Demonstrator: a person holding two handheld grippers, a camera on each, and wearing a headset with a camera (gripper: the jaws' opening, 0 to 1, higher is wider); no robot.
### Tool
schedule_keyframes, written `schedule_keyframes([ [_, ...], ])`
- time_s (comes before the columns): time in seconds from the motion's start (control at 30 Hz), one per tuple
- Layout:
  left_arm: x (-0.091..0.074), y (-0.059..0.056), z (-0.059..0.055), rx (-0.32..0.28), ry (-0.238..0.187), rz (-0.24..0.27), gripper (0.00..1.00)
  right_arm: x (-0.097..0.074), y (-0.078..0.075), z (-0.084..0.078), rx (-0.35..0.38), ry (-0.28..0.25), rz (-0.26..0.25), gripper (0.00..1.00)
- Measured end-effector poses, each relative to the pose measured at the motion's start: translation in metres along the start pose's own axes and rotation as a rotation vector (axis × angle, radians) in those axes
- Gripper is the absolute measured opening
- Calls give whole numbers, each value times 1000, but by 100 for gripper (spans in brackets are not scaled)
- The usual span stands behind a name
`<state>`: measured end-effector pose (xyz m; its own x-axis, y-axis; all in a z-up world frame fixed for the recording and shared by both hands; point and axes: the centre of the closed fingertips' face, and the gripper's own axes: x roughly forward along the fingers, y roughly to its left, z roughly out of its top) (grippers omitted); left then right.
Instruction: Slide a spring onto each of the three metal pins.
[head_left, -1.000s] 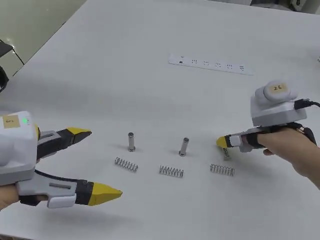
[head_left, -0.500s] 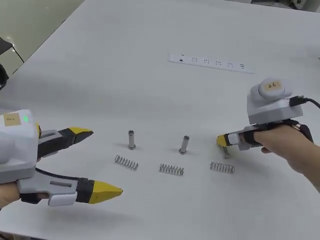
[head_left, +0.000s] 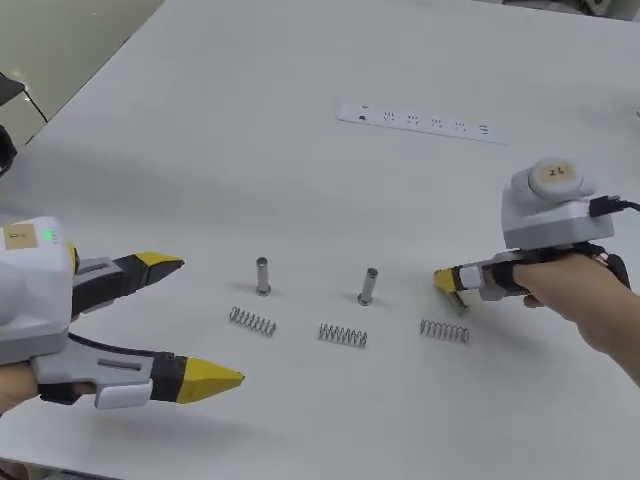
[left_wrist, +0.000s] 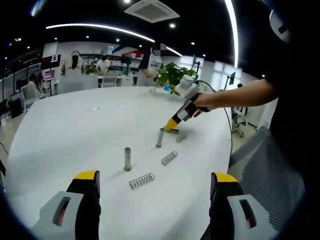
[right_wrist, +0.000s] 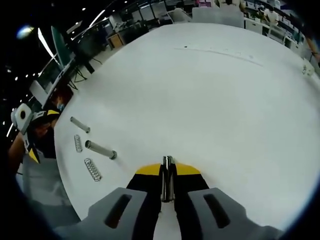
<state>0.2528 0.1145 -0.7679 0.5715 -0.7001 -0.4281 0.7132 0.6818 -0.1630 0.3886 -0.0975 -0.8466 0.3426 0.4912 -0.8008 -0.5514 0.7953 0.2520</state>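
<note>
Since the right gripper (head_left: 447, 283) has its jaws clamped on one pin (right_wrist: 167, 179) just above the rightmost spring (head_left: 444, 331), toward the near edge of the table (head_left: 300, 160), holding it steady should let the left gripper (head_left: 205, 322), jaws spread wide, feed that spring on.

White power strip (head_left: 413, 126) flat on white table (head_left: 250, 150), far side.

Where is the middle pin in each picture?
Head view: middle pin stands at centre, just beyond the middle spring.
Left gripper view: middle pin upright near centre.
Right gripper view: middle pin lower left, lying sideways in the picture.
Shared landmark: the left pin beside it.
</note>
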Motion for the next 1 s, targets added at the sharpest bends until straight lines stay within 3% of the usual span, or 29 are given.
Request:
schedule_keyframes([
  [0.53,2,-2,1,0,1,-10,87,-17,10,9,-41,-76,28,5],
  [1.0,3,-4,3,-1,-5,-16,87,-26,12,9,-71,-101,33,5],
])
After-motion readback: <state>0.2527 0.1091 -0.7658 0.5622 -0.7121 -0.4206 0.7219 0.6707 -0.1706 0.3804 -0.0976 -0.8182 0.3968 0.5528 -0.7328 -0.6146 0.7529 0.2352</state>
